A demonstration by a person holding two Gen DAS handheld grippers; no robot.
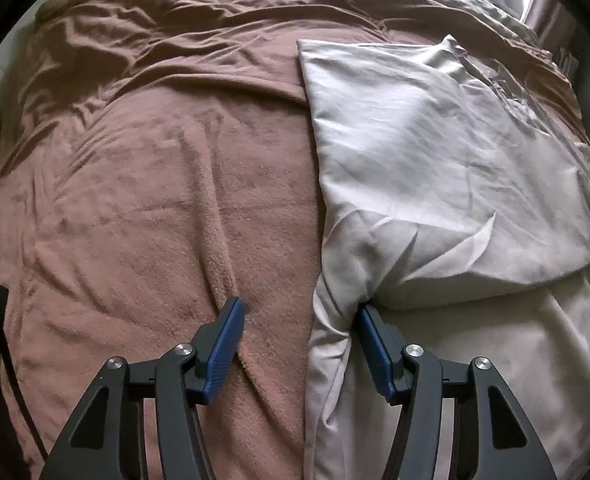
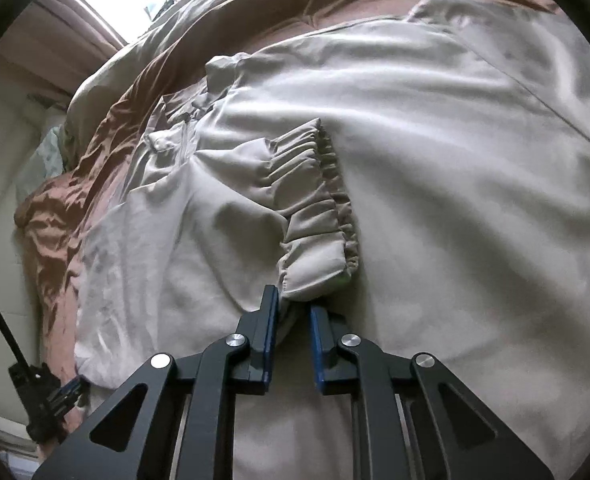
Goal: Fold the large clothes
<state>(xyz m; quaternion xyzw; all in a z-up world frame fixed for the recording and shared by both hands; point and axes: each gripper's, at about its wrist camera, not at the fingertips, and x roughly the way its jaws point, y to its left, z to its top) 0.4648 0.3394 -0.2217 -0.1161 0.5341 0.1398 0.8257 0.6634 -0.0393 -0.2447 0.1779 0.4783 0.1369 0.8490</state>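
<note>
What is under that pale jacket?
The jacket lies on a brown fleece blanket, which shows bare beside it, with a crumpled brown sheet further back. Whatever lies beneath the blanket, and directly beneath the jacket, is covered.

no readable text, no label, brand, number or sign, neither on the fabrics nor on the tools, in either view

Black linkage, blue-padded jaws, silver screws
</note>
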